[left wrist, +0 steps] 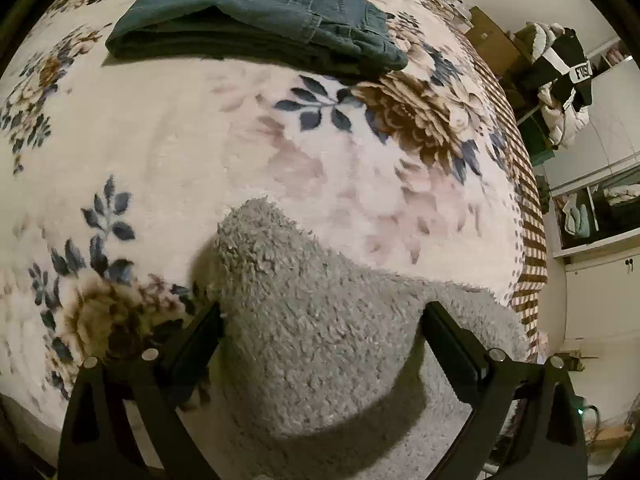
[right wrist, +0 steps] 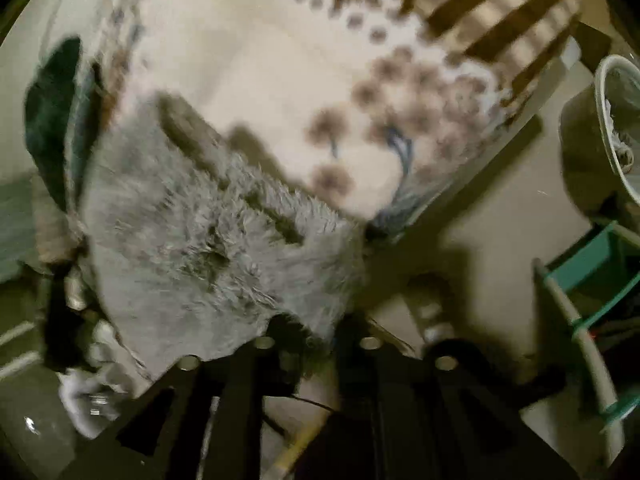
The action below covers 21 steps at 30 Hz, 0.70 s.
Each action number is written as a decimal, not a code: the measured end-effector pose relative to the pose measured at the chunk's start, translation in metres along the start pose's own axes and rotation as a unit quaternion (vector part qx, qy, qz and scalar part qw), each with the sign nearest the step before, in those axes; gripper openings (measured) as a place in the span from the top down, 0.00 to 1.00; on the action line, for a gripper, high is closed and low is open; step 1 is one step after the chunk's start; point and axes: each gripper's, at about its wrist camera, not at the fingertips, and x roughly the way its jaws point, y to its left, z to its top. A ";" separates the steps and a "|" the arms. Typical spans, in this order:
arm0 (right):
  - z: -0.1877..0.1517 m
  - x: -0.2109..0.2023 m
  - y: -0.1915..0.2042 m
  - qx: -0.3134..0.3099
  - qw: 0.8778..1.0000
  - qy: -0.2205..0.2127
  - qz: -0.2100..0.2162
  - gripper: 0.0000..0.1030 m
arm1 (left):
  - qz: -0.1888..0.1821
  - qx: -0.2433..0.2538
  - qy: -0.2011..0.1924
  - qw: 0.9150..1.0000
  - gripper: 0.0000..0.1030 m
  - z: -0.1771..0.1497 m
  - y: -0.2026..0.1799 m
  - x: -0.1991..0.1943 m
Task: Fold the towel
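A grey fluffy towel (left wrist: 320, 332) lies bunched on the floral blanket (left wrist: 160, 140), its corner pushed up towards the middle of the bed. My left gripper (left wrist: 322, 316) is open, its two fingers spread wide with the towel's bulge between them. In the blurred right wrist view the same towel (right wrist: 208, 240) hangs over the bed's edge. There my right gripper (right wrist: 316, 330) has its fingers close together, shut on the towel's near edge; the fingertips are hidden in the pile.
Folded dark green jeans (left wrist: 260, 28) lie at the far side of the bed. Clothes (left wrist: 560, 80) hang by shelves on the right. Beside the bed are bare floor (right wrist: 480, 240), a teal stool (right wrist: 580, 280) and a white basket (right wrist: 616, 128).
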 end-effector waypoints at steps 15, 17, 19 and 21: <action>0.068 -0.042 0.095 -0.140 0.987 -0.076 0.036 0.13 | -0.030 -0.017 -0.031 0.999 0.03 -0.009 0.016 -0.050; 0.093 -0.012 0.100 -0.126 0.990 -0.037 0.050 0.13 | -0.027 -0.028 -0.025 0.999 0.03 -0.008 0.022 -0.044; 0.106 0.007 0.095 -0.107 0.992 -0.011 0.069 0.38 | -0.018 -0.038 -0.026 0.999 0.03 -0.006 0.031 -0.038; 0.107 0.009 0.101 -0.129 0.989 -0.031 0.071 0.61 | -0.008 -0.045 -0.018 0.999 0.03 -0.003 0.039 -0.027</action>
